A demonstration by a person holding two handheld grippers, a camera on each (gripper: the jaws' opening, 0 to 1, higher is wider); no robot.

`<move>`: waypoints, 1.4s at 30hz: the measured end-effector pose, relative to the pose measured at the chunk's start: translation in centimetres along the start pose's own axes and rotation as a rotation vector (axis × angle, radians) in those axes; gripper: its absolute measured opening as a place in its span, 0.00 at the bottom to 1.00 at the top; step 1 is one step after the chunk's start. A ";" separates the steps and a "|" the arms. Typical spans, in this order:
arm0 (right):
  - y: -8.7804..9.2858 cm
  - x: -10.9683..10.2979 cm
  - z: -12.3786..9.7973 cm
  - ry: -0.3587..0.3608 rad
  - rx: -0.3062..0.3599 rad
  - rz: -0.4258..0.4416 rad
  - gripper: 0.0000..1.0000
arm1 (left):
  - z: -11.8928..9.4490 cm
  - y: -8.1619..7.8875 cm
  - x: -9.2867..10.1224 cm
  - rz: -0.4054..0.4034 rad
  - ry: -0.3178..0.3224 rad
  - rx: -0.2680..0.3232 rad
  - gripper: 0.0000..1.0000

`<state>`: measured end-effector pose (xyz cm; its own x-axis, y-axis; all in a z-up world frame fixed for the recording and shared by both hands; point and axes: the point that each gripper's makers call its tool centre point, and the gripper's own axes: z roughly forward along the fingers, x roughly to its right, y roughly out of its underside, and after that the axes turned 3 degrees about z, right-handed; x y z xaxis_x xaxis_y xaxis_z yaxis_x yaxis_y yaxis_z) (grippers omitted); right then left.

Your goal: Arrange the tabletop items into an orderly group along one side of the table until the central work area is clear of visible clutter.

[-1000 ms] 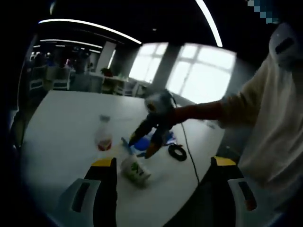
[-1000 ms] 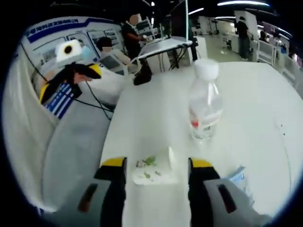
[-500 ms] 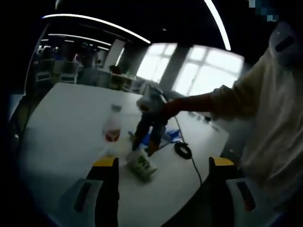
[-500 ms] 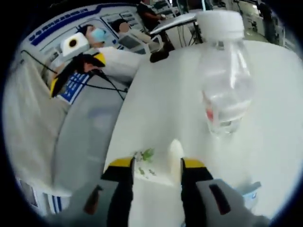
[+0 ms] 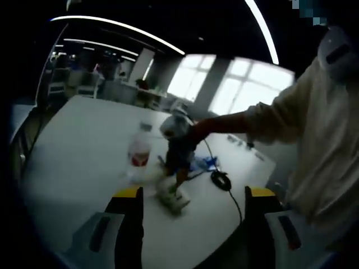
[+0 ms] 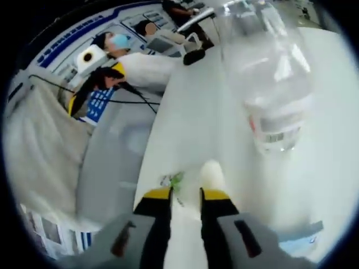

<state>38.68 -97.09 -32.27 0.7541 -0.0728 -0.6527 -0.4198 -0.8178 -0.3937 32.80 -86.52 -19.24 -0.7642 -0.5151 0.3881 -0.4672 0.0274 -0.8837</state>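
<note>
Right gripper pinched on small white packet with green print, lying on white table. Clear plastic water bottle with red label stands at 1 o'clock, near. Packet looks light, soft, crushable; hold by narrow end. Left gripper jaws wide apart, empty.

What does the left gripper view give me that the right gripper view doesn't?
Left gripper view: the blue packet and the coiled black cable on the table, and the right gripper seen from outside, with windows behind. Right gripper view: the jaws closed on the white cup, with its green print, close up. Both: the water bottle standing beside the cup.
</note>
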 end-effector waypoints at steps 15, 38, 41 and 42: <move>0.8 -2.7 -0.1 -0.053 0.030 0.002 0.04 | 0.4 -0.1 0.2 0.003 0.013 0.004 0.69; 1.6 -5.7 -1.6 0.146 0.049 -0.151 0.00 | 0.8 -0.3 1.5 0.022 0.059 0.003 0.67; 0.7 -5.3 -3.0 0.236 0.065 -0.207 0.00 | 0.9 -0.4 1.6 0.027 0.064 0.003 0.67; 0.6 -5.1 -3.5 0.265 0.053 -0.232 0.00 | 0.9 -0.5 1.6 0.027 0.066 0.004 0.67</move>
<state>36.35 -99.22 -26.98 0.9343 -0.0399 -0.3541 -0.2423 -0.7997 -0.5494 32.19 -88.15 -18.45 -0.8045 -0.4564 0.3801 -0.4443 0.0376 -0.8951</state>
